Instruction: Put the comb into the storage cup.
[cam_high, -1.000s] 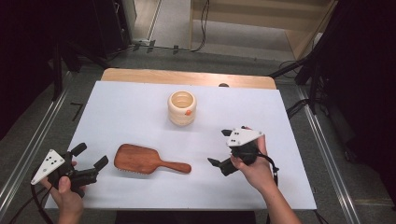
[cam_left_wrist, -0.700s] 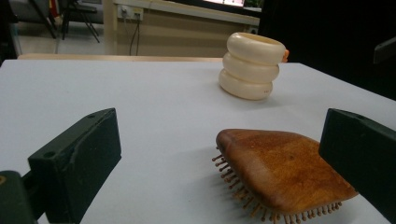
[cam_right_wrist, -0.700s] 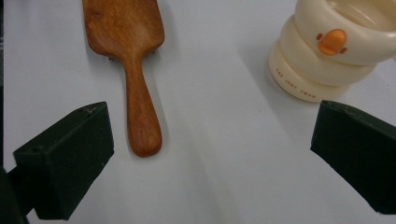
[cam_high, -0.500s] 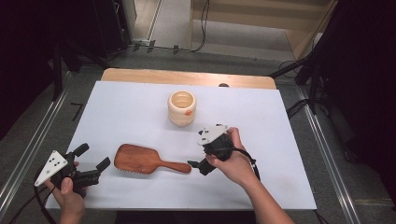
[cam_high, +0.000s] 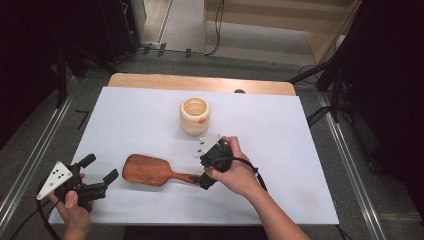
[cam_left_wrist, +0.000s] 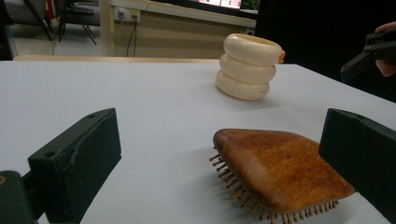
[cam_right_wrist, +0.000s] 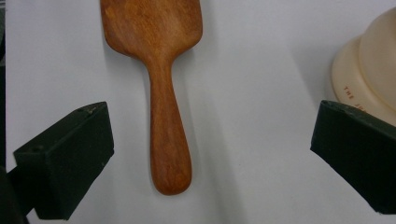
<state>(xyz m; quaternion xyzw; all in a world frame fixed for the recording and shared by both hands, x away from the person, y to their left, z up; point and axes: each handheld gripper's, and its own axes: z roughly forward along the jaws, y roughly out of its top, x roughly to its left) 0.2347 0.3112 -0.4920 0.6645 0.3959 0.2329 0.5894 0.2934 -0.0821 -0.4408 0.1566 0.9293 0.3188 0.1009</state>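
A wooden hairbrush (cam_high: 149, 170) lies bristles down on the white table, with its handle (cam_right_wrist: 169, 140) pointing right. My right gripper (cam_high: 201, 172) hovers open just over the handle's end; in the right gripper view its jaws stand wide on both sides of the handle, (cam_right_wrist: 212, 154) being the gripper's midpoint. My left gripper (cam_high: 99, 168) is open at the table's front left, aimed at the brush head (cam_left_wrist: 280, 168) without touching it. A cream ribbed cup (cam_high: 195, 115) stands upright behind the brush.
The white table cover (cam_high: 280, 130) ends at a wooden strip (cam_high: 200, 82) at the back. In the left gripper view the cream cup (cam_left_wrist: 250, 65) stands beyond the brush and the right gripper (cam_left_wrist: 369, 51) shows at the upper right. Metal rails run along both sides.
My right gripper has moved left from the table's right side to the end of the hairbrush handle. The left gripper has barely shifted.
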